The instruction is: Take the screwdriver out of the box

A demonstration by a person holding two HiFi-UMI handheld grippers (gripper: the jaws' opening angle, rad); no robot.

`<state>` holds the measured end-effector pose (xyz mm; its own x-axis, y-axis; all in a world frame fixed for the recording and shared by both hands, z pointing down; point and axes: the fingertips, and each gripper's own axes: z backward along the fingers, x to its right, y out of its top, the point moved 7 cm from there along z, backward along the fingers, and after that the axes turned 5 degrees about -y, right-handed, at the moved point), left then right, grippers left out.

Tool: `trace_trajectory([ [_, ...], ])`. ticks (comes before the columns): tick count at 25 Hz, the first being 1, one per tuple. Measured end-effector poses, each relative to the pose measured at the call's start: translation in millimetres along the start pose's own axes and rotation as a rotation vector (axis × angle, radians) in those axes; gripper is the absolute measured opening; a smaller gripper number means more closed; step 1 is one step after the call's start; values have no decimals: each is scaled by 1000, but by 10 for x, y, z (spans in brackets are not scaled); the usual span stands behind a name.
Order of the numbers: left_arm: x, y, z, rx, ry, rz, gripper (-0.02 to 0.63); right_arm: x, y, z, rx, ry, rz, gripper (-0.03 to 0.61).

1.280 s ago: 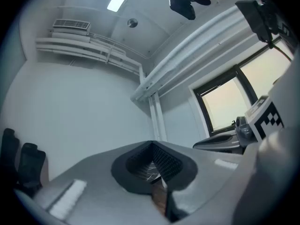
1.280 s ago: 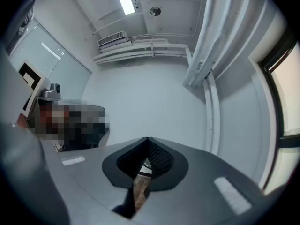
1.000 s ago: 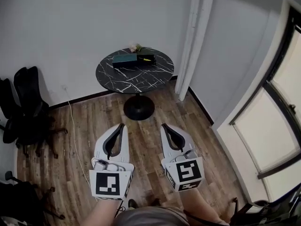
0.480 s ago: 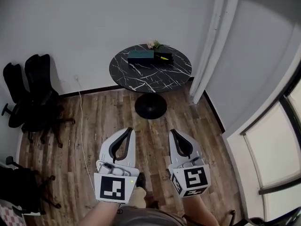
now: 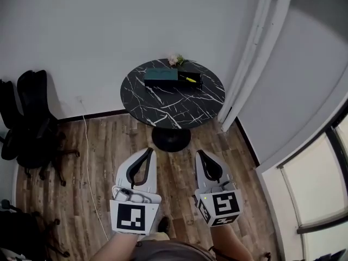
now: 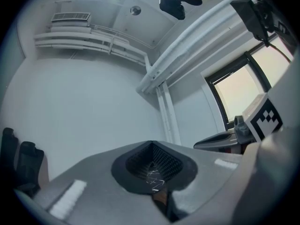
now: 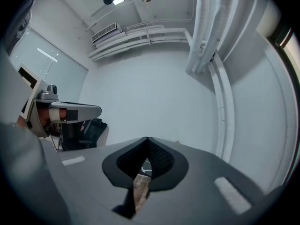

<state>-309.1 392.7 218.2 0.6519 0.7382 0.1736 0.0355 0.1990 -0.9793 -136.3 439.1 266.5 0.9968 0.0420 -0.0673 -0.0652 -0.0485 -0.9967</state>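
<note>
A round black marble table (image 5: pixel 163 99) stands against the far wall. On its back part lies a dark green box (image 5: pixel 161 75), and beside it a black tray (image 5: pixel 193 82) holds a yellow-handled screwdriver (image 5: pixel 188 80). My left gripper (image 5: pixel 148 151) and right gripper (image 5: pixel 200 153) hang side by side over the wooden floor, well short of the table. Both are shut with nothing between the jaws. In the left gripper view the left gripper (image 6: pixel 151 143) has its jaws closed together, and in the right gripper view so does the right gripper (image 7: pixel 147 138).
A small flower sprig (image 5: pixel 175 60) sits at the table's back edge. Black office chairs (image 5: pixel 30 118) stand at the left. A white cable (image 5: pixel 87 162) runs along the floor. White pipes (image 5: pixel 253 53) rise at the right by a wall corner, with a window (image 5: pixel 321 189) further right.
The table has come nearer and lower in the head view as the person steps towards it. Both grippers keep their place side by side, still shut.
</note>
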Motion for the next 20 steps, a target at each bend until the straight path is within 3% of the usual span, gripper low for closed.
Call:
trace_trajectory([
  [9, -471, -160, -684, 22, -49, 23, 0, 229, 136, -736, 7, -72, 48, 25],
  [20, -478, -418, -1477, -22, -105, 10, 0, 787, 44, -1236, -9, -113, 38, 25],
])
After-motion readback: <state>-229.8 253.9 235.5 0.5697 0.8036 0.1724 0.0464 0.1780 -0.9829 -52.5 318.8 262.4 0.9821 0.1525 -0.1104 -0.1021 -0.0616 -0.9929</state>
